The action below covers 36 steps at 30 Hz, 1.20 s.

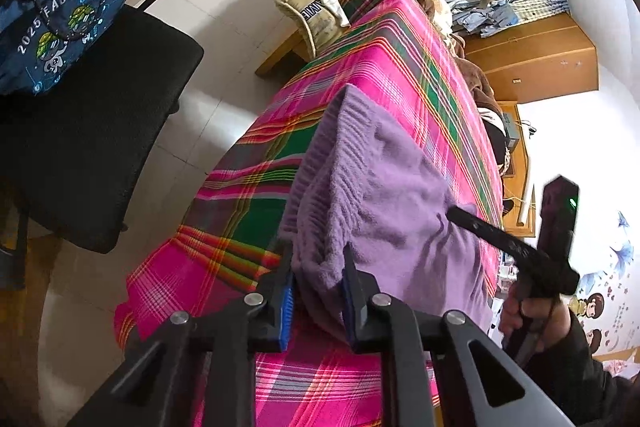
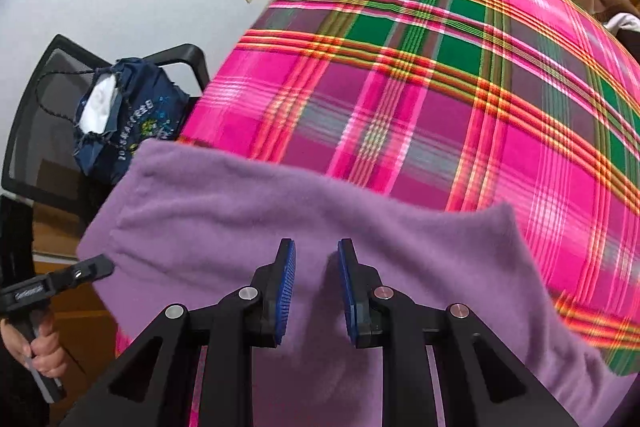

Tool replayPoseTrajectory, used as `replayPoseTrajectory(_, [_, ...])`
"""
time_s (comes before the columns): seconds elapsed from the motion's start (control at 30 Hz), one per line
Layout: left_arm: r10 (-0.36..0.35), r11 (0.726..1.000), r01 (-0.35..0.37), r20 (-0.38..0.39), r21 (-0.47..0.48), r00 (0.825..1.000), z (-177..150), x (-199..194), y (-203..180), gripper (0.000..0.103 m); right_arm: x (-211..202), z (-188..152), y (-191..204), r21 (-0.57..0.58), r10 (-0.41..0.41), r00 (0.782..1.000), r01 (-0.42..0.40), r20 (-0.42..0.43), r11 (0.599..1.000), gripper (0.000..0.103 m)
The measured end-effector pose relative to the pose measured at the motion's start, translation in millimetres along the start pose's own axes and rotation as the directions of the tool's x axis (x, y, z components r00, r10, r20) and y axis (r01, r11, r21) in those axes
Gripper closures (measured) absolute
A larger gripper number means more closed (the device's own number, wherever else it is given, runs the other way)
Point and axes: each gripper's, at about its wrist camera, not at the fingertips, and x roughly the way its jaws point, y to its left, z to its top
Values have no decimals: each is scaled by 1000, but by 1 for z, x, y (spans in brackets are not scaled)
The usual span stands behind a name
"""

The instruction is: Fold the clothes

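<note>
A: What could go wrong from here?

B: A slip is the main risk. In the left wrist view the left tongs are seen with a thick ribbed edge of the purple garment between the blue pads, but whether the pads actually press on it cannot be told. If the cloth is only loosely caught, it could be dropped when lifted, and the fold would be lost.

A: And the right side?

B: The right tongs are held apart just above the garment, with nothing clamped between them. If they are closed there, only a pinch of fleece from the middle might be taken, and the layers beneath could be bunched instead of folded flat. The near edge also hangs toward the bed's rim, so the garment could be dragged off the bed.

A: Where does the garment lie relative to the tongs?

B: In the left view it is spread from the tips out toward 12 and 1 o'clock, with the other tool resting on it at 3 o'clock. In the right view it lies under the tips and stretches from 9 to 4 o'clock, with plaid bedcover beyond at 12. A chair with a blue bag is seen at 10 o'clock.
</note>
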Motion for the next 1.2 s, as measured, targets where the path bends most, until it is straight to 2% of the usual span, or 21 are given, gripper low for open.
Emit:
replayPoseTrajectory(0.03, [0,1000,0,-1,2,1000,0,0,-1,83,4,4,-4,7,-1,1000,1,-9,1000,81])
replayPoseTrajectory(0.1, [0,1000,0,-5,10,1000,1,0,-1,83,11,13,-12,29,-2,1000,2,-20,1000,88])
replayPoseTrajectory(0.3, [4,1000,-3,-14,18,1000,1,0,-1,83,-7,22,-18,65,13,999,-16,37,998,88])
replayPoseTrajectory(0.43, [9,1000,-9,-20,20,1000,1,1,-1,83,-16,5,-8,71,51,998,-54,41,996,88])
replayPoseTrajectory(0.67, [14,1000,-13,-23,25,1000,1,1,-1,83,-2,-43,18,54,111,992,-108,-52,993,95])
replayPoseTrajectory(0.87, [16,1000,-16,-25,24,1000,0,2,0,83,4,-90,45,-13,164,975,-168,-152,986,96])
replayPoseTrajectory(1.0, [19,1000,-19,-28,24,999,-1,3,0,83,11,-111,60,-42,199,952,-215,-231,976,96])
replayPoseTrajectory(1.1, [18,1000,-18,-28,22,999,-2,3,1,83,8,-109,58,-41,210,950,-225,-229,973,95])
replayPoseTrajectory(1.2, [17,1000,-17,-29,26,999,-2,2,1,83,1,-86,49,-7,196,968,-199,-159,980,95])
